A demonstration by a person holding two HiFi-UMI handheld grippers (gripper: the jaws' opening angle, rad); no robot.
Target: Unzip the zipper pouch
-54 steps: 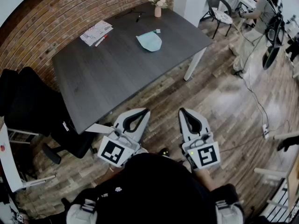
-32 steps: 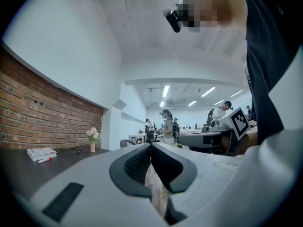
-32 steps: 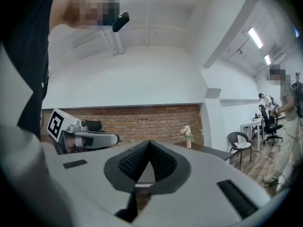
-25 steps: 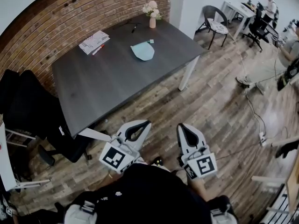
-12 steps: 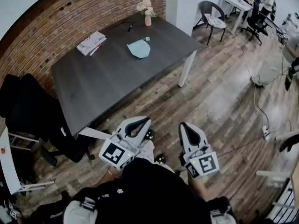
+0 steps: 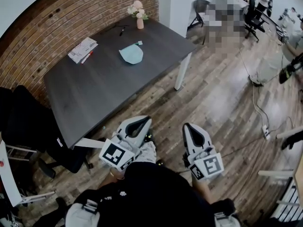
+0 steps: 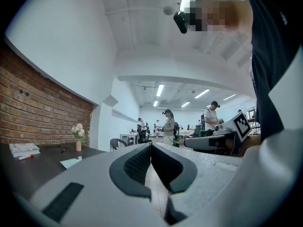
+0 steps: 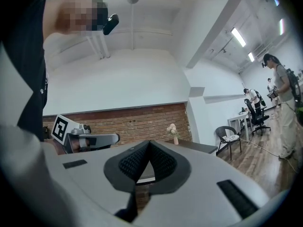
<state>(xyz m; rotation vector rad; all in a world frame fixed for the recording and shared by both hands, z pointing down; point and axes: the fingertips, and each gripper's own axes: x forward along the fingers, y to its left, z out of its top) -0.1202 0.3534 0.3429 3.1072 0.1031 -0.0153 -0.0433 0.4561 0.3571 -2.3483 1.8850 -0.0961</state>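
A pale blue zipper pouch (image 6: 131,54) lies flat toward the far side of the dark table (image 6: 94,93), and shows small at the left in the left gripper view as the pouch (image 7: 71,162). My left gripper (image 6: 142,119) and right gripper (image 6: 188,126) are held close to my body above the wooden floor, well short of the table. Both are shut, with their tips touching and nothing between them. In the left gripper view the left gripper (image 7: 151,144) points toward the room; the right gripper (image 8: 149,142) faces the brick wall.
A vase of flowers (image 6: 138,11), a pen (image 6: 121,30) and papers with a red pen (image 6: 82,49) lie on the table's far part. A black office chair (image 6: 28,126) stands at the table's left. Cables (image 6: 258,112) run across the floor at right, and people stand in the background.
The head view has shifted, so the table and pouch now sit further left in it. Both grippers stay shut in front of my body.
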